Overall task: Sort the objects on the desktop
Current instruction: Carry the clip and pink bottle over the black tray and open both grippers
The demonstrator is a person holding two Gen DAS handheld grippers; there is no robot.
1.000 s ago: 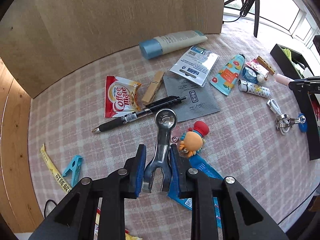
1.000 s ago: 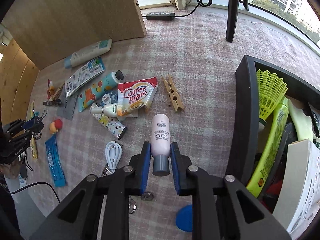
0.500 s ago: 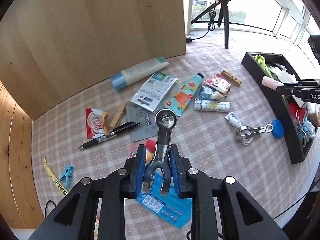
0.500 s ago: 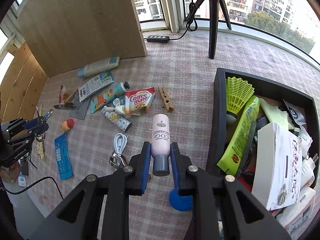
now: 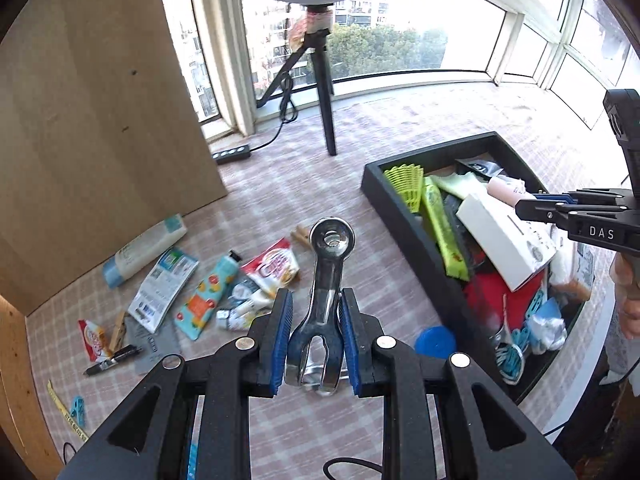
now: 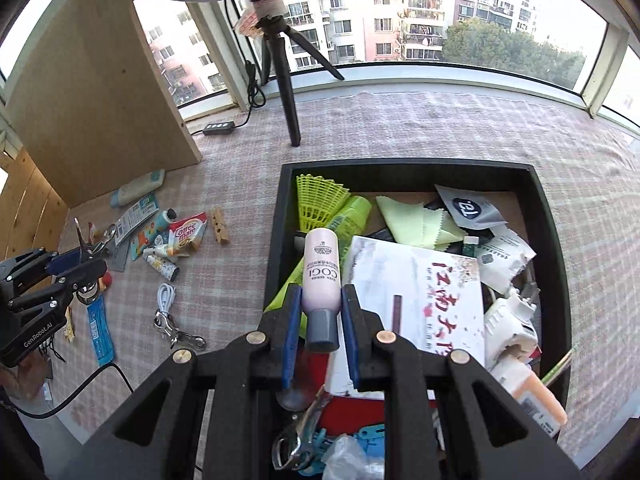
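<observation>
Here, in the left wrist view, the left gripper (image 5: 316, 332) clamps a shiny forked metal opener (image 5: 325, 280) above the checked tablecloth (image 5: 280, 184), short of the black rectangular tray (image 5: 404, 216). In the right wrist view, the right gripper (image 6: 320, 320) grips a pale pink plastic bottle (image 6: 320, 272) by its grey cap over the tray; release is best made low, onto the white box (image 6: 420, 288), to avoid rolling.

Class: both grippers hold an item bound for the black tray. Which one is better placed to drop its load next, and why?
Right. The right gripper holds the pink bottle directly over the tray. The left gripper, holding the metal opener, is over the tablecloth, short of the tray.
</observation>
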